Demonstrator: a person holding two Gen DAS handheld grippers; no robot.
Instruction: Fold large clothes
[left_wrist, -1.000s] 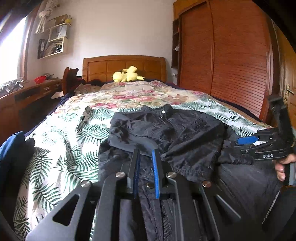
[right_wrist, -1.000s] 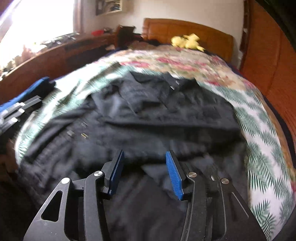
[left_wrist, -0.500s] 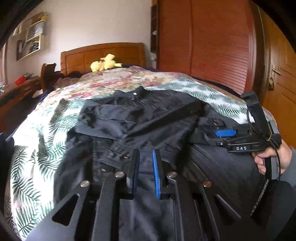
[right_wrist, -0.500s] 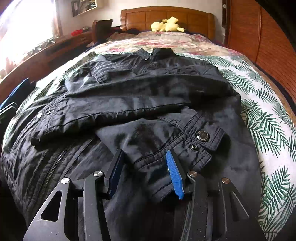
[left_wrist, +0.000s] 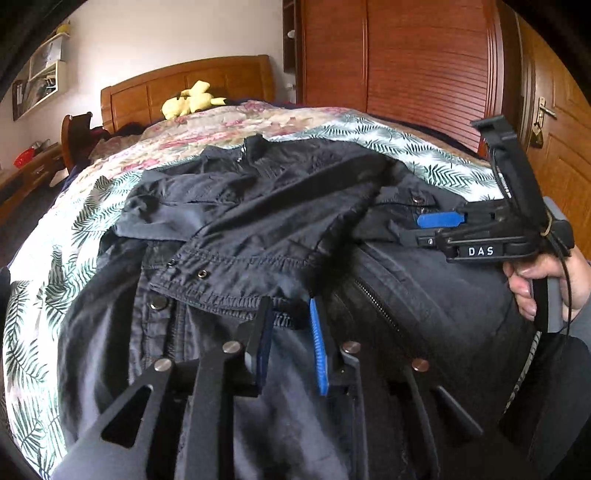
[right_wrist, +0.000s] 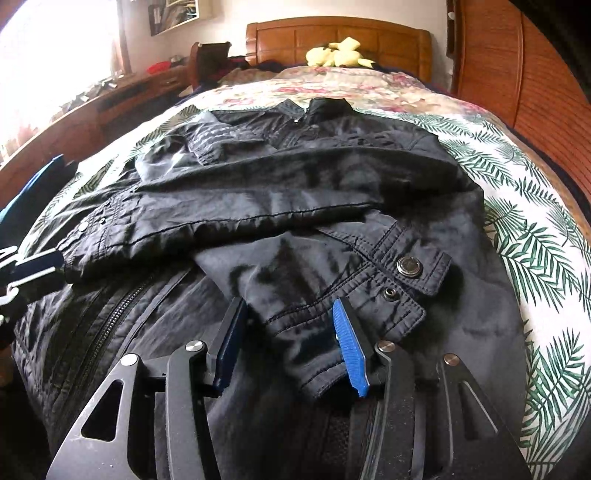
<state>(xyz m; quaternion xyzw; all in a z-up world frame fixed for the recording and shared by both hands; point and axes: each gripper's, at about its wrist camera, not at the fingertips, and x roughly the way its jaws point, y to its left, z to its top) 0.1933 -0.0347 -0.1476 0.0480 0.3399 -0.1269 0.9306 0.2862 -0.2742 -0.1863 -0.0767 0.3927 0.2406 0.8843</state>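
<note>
Left gripper (left_wrist: 290, 314) angled down, jaws narrow and opening, jacket (left_wrist: 280, 214) hem between. Right gripper (right_wrist: 290, 317) angled down, jaws wide astride cuff (right_wrist: 369, 291), not clamped.

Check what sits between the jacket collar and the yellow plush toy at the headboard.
Only bedding: the bedspread, leaf-print then floral, runs bare from the jacket collar to the plush toy. Clearest in the right wrist view.
</note>
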